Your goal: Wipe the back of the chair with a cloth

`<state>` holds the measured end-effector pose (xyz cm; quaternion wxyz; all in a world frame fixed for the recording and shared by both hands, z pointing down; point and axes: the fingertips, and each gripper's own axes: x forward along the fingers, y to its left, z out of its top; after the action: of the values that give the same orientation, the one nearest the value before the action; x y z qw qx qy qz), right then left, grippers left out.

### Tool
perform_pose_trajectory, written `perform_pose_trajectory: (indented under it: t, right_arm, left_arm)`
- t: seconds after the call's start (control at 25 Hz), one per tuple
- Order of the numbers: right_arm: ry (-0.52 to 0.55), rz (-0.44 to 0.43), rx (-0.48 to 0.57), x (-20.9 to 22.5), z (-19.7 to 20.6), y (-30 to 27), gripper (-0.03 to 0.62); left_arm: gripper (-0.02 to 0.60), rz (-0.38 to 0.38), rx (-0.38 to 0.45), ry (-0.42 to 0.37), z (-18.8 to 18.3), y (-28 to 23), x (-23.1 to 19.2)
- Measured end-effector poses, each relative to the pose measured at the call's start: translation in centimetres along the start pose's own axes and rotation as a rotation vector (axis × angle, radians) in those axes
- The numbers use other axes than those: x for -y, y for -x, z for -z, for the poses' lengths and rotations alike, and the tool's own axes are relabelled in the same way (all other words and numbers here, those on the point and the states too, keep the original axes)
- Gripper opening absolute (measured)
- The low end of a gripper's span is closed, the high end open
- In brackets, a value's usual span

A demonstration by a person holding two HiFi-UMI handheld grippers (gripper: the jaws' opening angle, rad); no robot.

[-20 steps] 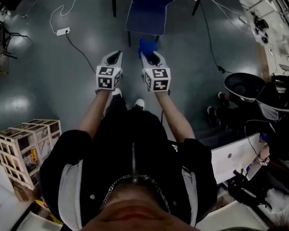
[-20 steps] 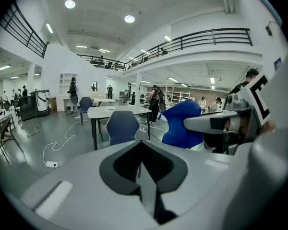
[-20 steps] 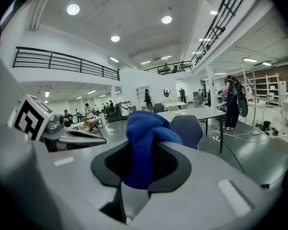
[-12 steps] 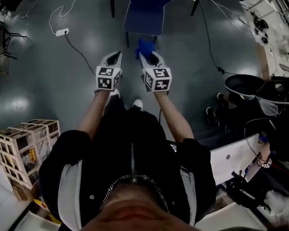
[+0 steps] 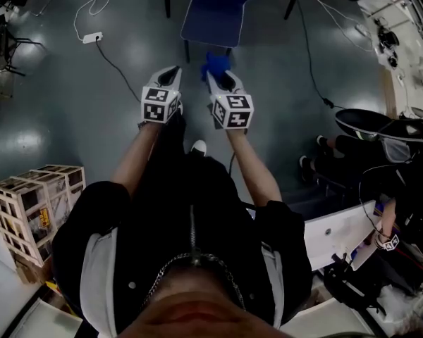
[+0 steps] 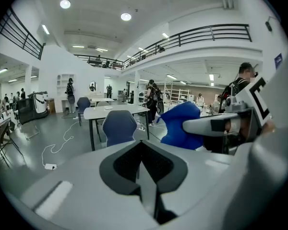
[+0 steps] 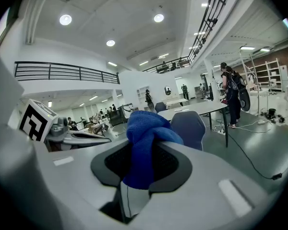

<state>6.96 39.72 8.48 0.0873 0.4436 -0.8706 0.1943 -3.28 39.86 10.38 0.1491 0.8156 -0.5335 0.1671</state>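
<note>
Approach step: right claw (image 5: 218,78) grips cloth (image 5: 216,63) near chair (image 5: 217,9); left claw (image 5: 171,74) clenched, empty. Next: press cloth onto chair's back.

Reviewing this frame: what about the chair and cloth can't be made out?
Chair, head view: cut off by the top edge.
Chair's left side, right gripper view: hidden behind the cloth.
Cloth's lower end: buried between the right claw's jaws.
Chair legs, left gripper view: behind the left claw.

Fuzzy blue cloth (image 7: 143,133) bunches against the right gripper (image 7: 141,164), its shell smooth matt grey plastic, its pads (image 7: 173,163) finely textured black; the floor (image 5: 70,104) gleams glossy; near-left crates (image 5: 35,203) look raw wood.
</note>
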Motion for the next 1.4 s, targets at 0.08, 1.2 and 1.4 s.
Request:
perform_pose_trajectory:
  t: [0.08,1.2,1.4]
  right_arm:
    - [-0.007,0.004,0.000,0.7,-0.4,-0.8,0.098]
    - [0.003,0.104,-0.065,12.5,-12.5,-26.9,0.098]
    - [-0.006,0.114,-0.071,14.2,-13.5,-29.0,0.098]
  left_arm:
    - [0.011,0.005,-0.001,0.003,-0.4,-1.0,-0.3]
    - [0.011,0.105,-0.041,0.041,-10.3,-25.0,-17.3]
    - [0.011,0.116,-0.054,0.052,-11.2,-28.0,-18.6]
